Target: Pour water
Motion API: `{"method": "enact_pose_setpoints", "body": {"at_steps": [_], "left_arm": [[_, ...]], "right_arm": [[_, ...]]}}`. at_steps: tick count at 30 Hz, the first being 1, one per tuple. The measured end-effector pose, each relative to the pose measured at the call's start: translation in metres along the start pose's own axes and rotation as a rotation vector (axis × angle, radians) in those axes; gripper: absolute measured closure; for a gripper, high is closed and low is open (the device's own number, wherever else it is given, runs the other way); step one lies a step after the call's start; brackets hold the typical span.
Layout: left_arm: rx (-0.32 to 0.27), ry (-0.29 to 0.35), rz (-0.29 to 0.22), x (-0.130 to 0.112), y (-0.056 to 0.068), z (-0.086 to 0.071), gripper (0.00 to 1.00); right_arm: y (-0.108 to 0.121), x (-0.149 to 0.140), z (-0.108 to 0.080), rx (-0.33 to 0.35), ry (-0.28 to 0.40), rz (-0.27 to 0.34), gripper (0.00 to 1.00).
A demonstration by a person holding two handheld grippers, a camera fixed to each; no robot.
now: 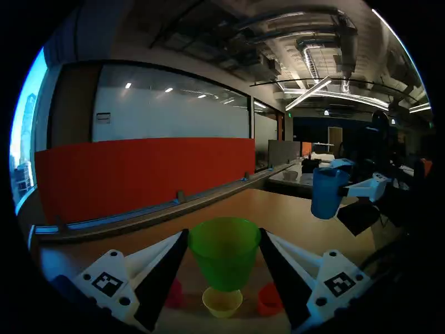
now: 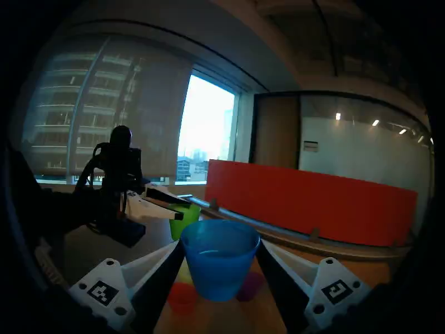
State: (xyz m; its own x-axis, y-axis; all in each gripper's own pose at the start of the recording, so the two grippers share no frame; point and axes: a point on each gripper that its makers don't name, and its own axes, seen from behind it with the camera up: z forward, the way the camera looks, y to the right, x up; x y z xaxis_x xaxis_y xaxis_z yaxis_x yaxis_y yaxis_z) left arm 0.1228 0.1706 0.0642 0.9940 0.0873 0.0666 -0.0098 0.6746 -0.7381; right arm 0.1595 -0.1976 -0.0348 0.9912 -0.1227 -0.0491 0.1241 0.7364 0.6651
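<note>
While both cups hang upright over the tan wooden tabletop, on the near side of the long orange-red partition panel, the pour looks not yet begun. The left gripper is clamped on the translucent green plastic cup. The right gripper is clamped on the translucent blue plastic cup, out past the panel's far end. Next, I judge, the blue rim must come over the green mouth and tip gently. A small yellow cup stands on the tabletop before the panel. Behind the panel is a frosted glass wall.

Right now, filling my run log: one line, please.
left tool: grips green cup | right tool: grips blue cup | cups apart
</note>
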Motion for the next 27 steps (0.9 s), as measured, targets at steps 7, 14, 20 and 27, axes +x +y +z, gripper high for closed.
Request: {"method": "enact_pose_setpoints", "body": {"at_steps": [7,14,20,27], "left_arm": [[-0.009,0.003,0.029,0.002,0.010,-0.008,0.10],[-0.032,0.006,0.038,0.003,0.025,-0.019,0.10],[-0.051,-0.001,0.045,-0.003,0.035,-0.026,0.10],[-0.065,-0.004,0.046,-0.009,0.042,-0.030,0.10]], "right_arm": [[0.001,0.001,0.003,0.009,-0.011,-0.016,0.09],[0.003,0.003,0.008,0.020,-0.021,-0.049,0.09],[0.005,0.004,0.014,0.028,-0.030,-0.092,0.09],[0.008,0.007,0.024,0.043,-0.038,-0.162,0.09]]}}
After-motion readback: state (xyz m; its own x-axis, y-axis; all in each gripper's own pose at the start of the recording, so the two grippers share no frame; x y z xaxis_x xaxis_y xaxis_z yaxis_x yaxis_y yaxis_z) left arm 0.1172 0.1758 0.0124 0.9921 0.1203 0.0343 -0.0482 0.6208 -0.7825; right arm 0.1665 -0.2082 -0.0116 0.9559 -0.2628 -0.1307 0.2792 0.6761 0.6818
